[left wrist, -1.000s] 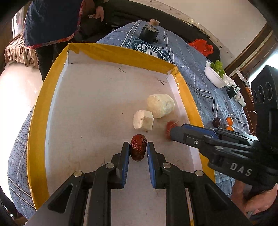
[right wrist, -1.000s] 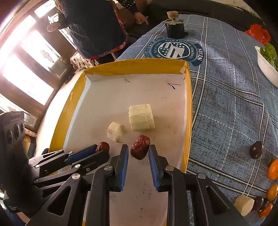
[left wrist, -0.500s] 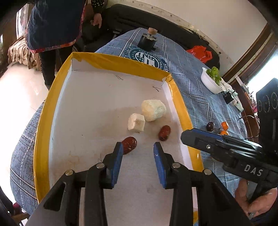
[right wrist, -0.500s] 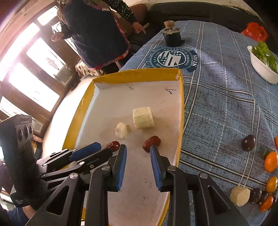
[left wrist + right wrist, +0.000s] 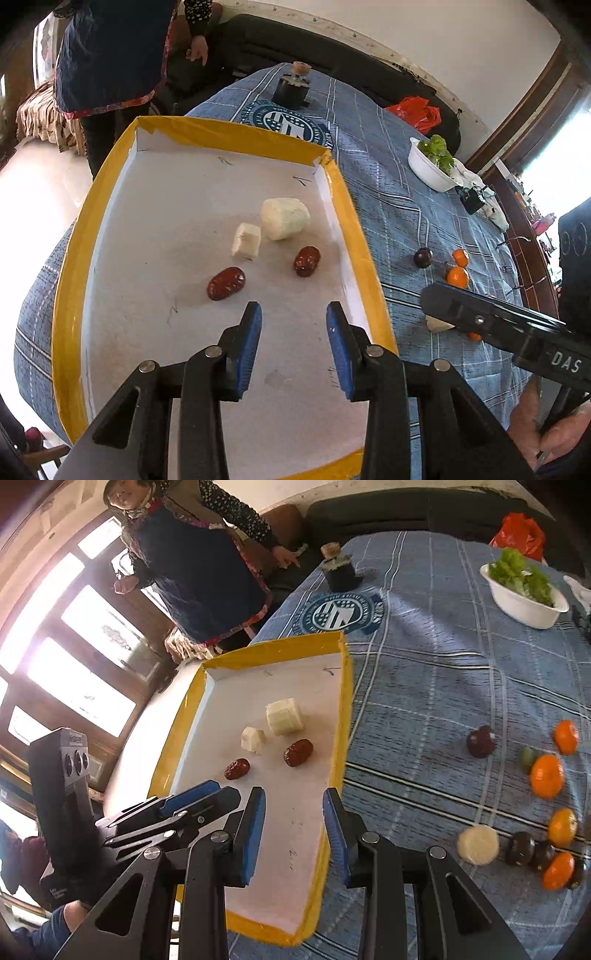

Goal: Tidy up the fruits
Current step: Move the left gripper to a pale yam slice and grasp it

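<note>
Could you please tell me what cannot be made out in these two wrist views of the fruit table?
- Left wrist view: the right gripper covers most of a pale fruit piece and an orange fruit on the tablecloth.
- Right wrist view: the small green fruit is blurred; its kind is unclear.
- Right wrist view: the dark fruits near the frame's edge overlap, so their count is uncertain.

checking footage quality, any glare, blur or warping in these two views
Left wrist view: fisheye bends the yellow-rimmed white tray; window at right blown out. Right wrist view: windows glare white at left; orange tangerines at the right edge are slightly blurred.
</note>
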Available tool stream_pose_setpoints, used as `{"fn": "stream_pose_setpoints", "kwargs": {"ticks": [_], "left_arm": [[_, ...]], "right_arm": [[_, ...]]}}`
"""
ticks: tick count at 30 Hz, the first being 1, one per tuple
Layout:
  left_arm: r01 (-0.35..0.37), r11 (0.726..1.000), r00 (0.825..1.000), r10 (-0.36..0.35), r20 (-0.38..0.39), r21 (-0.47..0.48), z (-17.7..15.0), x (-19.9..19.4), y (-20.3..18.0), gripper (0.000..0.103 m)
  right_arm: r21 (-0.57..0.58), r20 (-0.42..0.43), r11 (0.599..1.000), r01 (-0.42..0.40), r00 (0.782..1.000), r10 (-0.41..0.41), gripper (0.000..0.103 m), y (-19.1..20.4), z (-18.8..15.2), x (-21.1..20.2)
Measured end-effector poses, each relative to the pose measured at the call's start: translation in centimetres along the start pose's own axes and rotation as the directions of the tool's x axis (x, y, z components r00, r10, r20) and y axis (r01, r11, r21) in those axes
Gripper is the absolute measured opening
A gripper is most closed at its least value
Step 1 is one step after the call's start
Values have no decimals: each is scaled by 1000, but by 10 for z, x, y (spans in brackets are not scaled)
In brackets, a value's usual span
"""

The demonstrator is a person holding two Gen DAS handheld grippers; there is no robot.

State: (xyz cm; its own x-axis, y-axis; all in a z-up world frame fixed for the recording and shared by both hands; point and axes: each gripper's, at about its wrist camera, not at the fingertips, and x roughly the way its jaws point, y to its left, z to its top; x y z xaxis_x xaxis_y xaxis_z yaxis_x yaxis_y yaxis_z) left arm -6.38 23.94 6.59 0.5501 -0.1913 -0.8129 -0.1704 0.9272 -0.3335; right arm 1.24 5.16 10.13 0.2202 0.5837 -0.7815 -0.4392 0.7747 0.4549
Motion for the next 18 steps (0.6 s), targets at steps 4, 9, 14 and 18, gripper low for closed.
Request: {"fn": "stream_pose_setpoints", "kwargs": {"ticks": [4, 9, 14, 18], "left_arm": [[14, 1000, 1000, -14, 2, 17, -4, -3, -14, 35], [40, 998, 999, -40, -3, 57, -9, -1, -40, 35], [78, 990, 997, -75, -28, 118, -12, 9, -75, 35], [121, 974, 991, -109, -73, 189, -18, 22, -115, 35]], "right_arm": [[39, 11, 999, 9, 1000, -10, 36, -22, -18, -20], [122, 28, 991, 52, 998, -56, 36, -62, -53, -49], [276, 35, 956, 96, 993, -110, 35, -116, -94, -77], [357, 43, 927, 115, 989, -140, 35, -145, -112, -95]]}}
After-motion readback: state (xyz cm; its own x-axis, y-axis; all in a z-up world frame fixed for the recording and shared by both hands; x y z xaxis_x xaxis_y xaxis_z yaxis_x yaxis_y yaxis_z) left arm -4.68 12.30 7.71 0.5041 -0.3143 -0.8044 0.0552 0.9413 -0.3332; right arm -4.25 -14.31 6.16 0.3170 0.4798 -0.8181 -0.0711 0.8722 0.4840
